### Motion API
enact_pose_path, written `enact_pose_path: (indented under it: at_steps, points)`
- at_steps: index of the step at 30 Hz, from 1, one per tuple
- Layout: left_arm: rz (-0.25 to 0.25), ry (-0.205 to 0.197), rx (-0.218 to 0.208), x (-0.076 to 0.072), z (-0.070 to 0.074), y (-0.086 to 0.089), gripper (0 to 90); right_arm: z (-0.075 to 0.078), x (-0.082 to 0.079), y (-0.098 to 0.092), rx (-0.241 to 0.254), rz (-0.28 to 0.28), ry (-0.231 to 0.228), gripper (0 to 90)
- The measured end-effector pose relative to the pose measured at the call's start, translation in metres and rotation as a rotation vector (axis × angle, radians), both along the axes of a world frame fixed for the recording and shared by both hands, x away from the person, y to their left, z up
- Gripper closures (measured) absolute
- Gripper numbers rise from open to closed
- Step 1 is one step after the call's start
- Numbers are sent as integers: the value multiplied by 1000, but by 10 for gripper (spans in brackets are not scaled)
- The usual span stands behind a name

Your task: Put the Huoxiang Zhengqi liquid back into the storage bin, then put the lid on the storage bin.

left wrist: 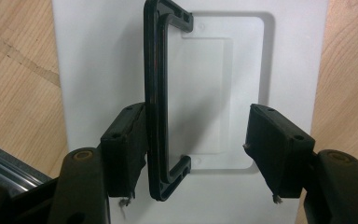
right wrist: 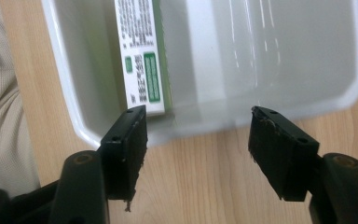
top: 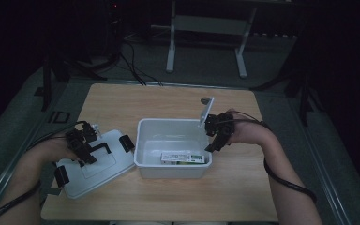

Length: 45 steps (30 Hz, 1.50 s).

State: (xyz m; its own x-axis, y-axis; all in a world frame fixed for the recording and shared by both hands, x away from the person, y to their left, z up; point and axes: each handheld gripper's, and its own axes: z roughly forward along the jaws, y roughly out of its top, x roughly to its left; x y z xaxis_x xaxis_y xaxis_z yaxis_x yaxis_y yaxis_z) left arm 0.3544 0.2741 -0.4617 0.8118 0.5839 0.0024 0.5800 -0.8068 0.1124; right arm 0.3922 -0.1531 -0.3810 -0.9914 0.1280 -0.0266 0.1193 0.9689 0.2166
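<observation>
While the room around it lies dark, the wooden surface (top: 168,101) carries a white tub (top: 171,129) at its middle, open at the top. Inside, against the near wall, lies a white and green printed box (top: 183,157) (its small print is too fine to read). Left of the tub, touching its corner or very nearly so, the white lid (top: 96,168) lies flat with its black carrying handle (left wrist: 157,100) raised on edge.

Over the lid hangs the left tool (top: 82,149), its jaws spread; in the left gripper view one pad sits right against the handle and the other stands well clear. At the tub's right rim, the right tool (top: 215,136) hovers with its jaws likewise spread and nothing between them, the tub wall just beyond their tips.
</observation>
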Motion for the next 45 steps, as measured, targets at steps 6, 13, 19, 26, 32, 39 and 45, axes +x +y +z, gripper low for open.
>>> enact_pose_path:
  at_steps: [6,13,19,26,32,39,45]
  points:
    - [-8,-15,5,0,0,2,427,-2,2,-23,22,-47,-1,268]
    - [-19,-35,25,1,2,2,500,-15,4,-52,39,-104,14,211]
    - [-20,-36,28,4,1,1,543,-40,4,-68,17,-141,44,172]
    - [-26,-30,47,7,0,0,596,-65,3,-78,7,-163,58,151]
    - [-39,-9,45,8,-4,-2,629,-75,1,-84,58,-168,2,152]
    - [-53,5,47,12,-10,-3,703,-85,-2,-92,92,-174,-8,156]
    - [-69,25,42,14,-13,-8,815,-96,-7,-96,90,-178,3,155]
